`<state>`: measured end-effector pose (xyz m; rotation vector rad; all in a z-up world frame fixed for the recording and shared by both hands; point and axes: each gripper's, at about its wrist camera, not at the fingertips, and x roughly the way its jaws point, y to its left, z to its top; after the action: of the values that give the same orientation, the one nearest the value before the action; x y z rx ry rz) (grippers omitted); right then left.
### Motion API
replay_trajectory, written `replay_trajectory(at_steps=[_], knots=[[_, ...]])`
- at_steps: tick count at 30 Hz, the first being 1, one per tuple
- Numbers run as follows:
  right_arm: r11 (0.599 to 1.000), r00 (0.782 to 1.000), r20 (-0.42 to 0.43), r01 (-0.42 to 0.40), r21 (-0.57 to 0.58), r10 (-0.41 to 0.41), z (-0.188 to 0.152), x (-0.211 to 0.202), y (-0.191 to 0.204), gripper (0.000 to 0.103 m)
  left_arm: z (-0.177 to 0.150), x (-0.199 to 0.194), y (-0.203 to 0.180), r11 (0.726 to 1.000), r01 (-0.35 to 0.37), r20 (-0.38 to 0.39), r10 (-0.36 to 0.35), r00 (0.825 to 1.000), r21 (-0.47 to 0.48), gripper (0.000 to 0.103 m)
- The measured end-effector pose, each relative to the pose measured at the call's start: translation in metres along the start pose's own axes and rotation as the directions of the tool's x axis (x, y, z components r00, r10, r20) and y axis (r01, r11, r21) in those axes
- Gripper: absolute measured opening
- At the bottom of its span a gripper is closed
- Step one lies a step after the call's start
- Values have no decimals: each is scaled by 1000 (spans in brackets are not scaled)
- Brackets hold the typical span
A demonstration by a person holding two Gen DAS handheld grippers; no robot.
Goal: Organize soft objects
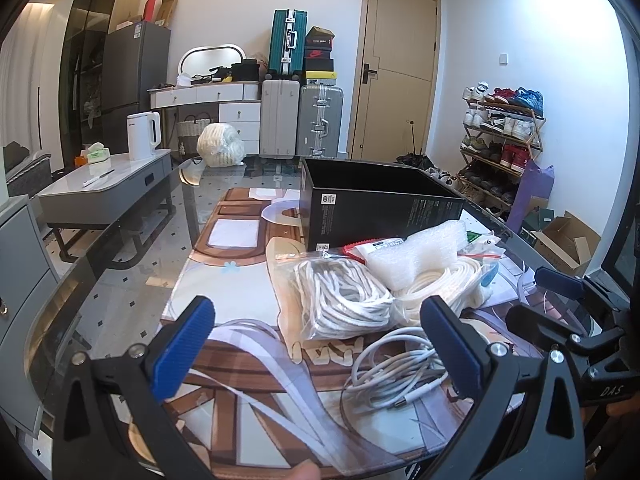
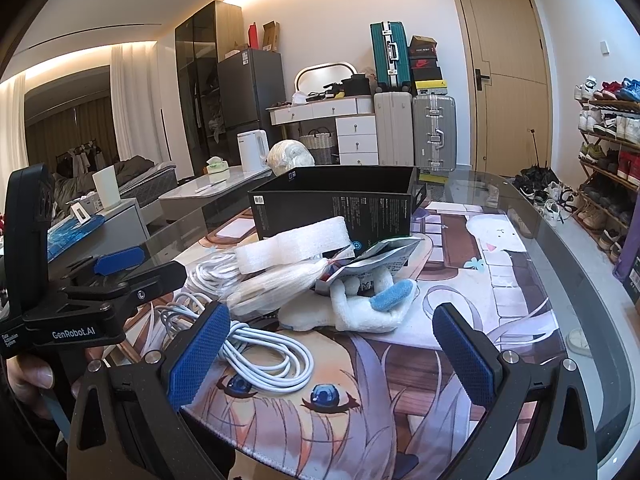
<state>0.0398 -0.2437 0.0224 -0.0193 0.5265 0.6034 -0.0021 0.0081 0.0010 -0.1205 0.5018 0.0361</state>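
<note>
Bright, evenly lit room, heavy fisheye warp in both my wrist cams

Most of the light is warm cove lighting along the ceiling (image 2: 132, 46), and the white walls come out soft with no harsh shadows. The glass desk (image 1: 120, 280) picks up pale reflections and some glare near its rim. Corners go black from the lens circle, and the door (image 2: 508, 76) bows hard toward the edge. My left hand-held gripper (image 1: 316, 356) looks a bit soft up close, and so does the fingertip (image 1: 306, 472) at the bottom.
</note>
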Motion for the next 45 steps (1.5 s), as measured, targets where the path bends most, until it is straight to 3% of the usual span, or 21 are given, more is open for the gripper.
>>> replay_trajectory(at_steps=[26, 35, 41, 45], knots=[[1000, 1000, -2, 8, 4, -8, 0, -2, -3, 103, 0, 0, -1, 1000, 15, -1, -15, 1000, 8, 103], [1000, 1000, -8, 14, 8, -14, 1, 0, -3, 103, -2, -2, 0, 999, 52, 23, -51, 998, -9, 103], [999, 999, -11, 32, 15, -32, 2, 0, -6, 103, -3, -1, -7, 998, 46, 15, -47, 999, 42, 103], [998, 999, -10, 53, 27, -53, 2, -1, -12, 103, -6, 3, -11, 994, 90, -15, -90, 996, 64, 103]])
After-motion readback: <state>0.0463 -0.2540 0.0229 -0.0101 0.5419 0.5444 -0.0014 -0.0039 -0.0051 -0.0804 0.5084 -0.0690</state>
